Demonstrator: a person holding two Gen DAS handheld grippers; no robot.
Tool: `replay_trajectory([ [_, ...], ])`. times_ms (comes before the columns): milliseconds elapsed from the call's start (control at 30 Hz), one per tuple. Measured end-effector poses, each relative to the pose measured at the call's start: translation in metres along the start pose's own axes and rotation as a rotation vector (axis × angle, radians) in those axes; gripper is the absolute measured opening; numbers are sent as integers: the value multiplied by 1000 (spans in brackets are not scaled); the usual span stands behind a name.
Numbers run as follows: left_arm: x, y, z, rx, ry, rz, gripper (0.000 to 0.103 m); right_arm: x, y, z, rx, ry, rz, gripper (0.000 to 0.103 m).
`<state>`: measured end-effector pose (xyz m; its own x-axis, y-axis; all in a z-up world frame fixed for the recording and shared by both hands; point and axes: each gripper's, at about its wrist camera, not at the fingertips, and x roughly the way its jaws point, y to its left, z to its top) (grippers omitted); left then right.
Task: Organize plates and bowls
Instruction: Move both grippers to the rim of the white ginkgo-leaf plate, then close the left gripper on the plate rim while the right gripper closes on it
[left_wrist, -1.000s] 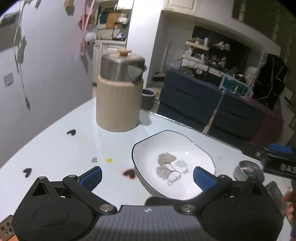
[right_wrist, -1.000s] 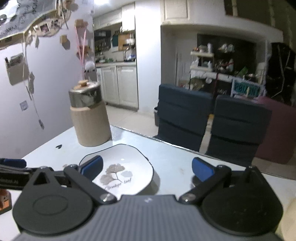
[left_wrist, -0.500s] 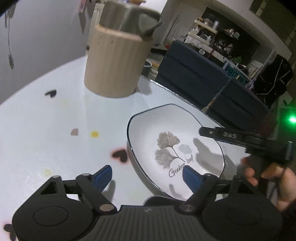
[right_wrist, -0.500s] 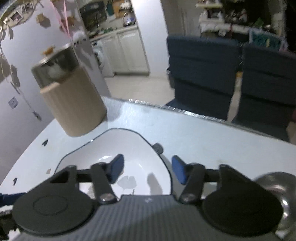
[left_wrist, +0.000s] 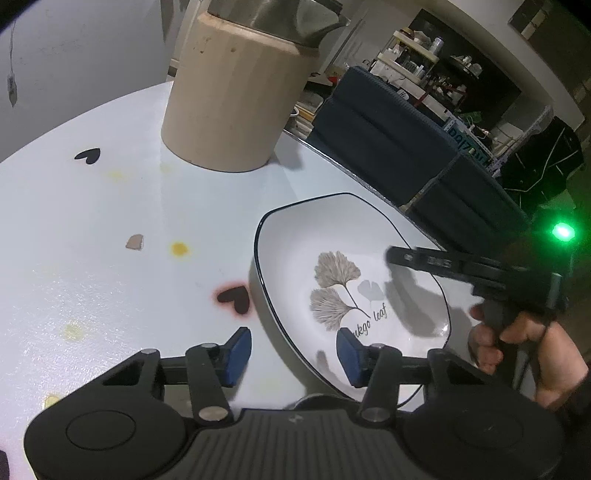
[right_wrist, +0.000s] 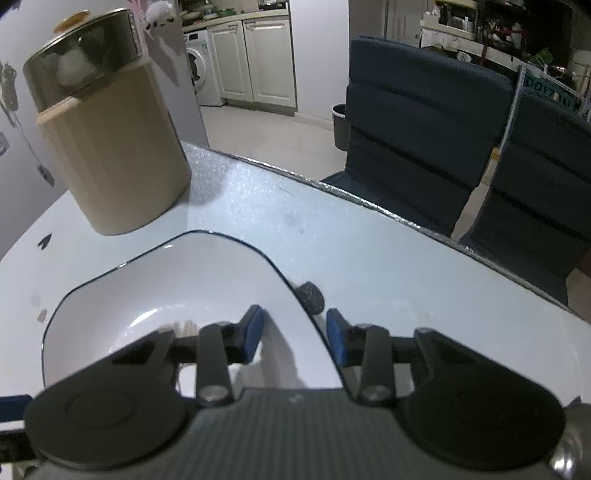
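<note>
A white square plate (left_wrist: 354, 273) with a dark rim and a ginkgo leaf print lies on the white table (left_wrist: 110, 229). My left gripper (left_wrist: 293, 356) is open and straddles the plate's near left rim, one pad inside and one outside. My right gripper (right_wrist: 293, 334) is open and straddles the plate's (right_wrist: 177, 288) right rim. The right gripper also shows in the left wrist view (left_wrist: 424, 258), reaching over the plate's far right side, held by a hand.
A tall beige canister (left_wrist: 236, 99) with a metal lid stands at the back left; it also shows in the right wrist view (right_wrist: 110, 147). Two dark blue chairs (right_wrist: 424, 136) stand past the table's far edge. Heart stickers (left_wrist: 234, 297) dot the table.
Both grippers have moved down and closer to the plate and their jaws have narrowed. Each now straddles a rim of the plate.
</note>
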<state>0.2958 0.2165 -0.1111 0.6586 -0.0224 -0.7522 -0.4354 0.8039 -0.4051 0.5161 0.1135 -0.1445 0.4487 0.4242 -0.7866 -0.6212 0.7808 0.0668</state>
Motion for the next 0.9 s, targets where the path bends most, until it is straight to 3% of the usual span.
replay_trajectory([
  [133,8,2,6,-3,-7,-4,52,-8,-20,-8,83,-23,32,25],
  [267,16,8,9,-19,5,2,51,-17,-30,-21,116,-27,-5,19],
  [333,20,11,10,-28,15,1,47,-20,-36,-28,133,-26,-11,16],
  [500,30,12,18,-5,10,-10,24,-38,-40,-48,171,-25,-22,13],
  [567,34,12,21,6,5,-14,24,-43,-40,-58,191,-18,-15,13],
  [767,47,13,38,18,15,-36,24,-43,-64,-72,305,-2,147,12],
  [900,58,15,47,34,30,-48,17,-31,-71,-71,347,1,184,15],
])
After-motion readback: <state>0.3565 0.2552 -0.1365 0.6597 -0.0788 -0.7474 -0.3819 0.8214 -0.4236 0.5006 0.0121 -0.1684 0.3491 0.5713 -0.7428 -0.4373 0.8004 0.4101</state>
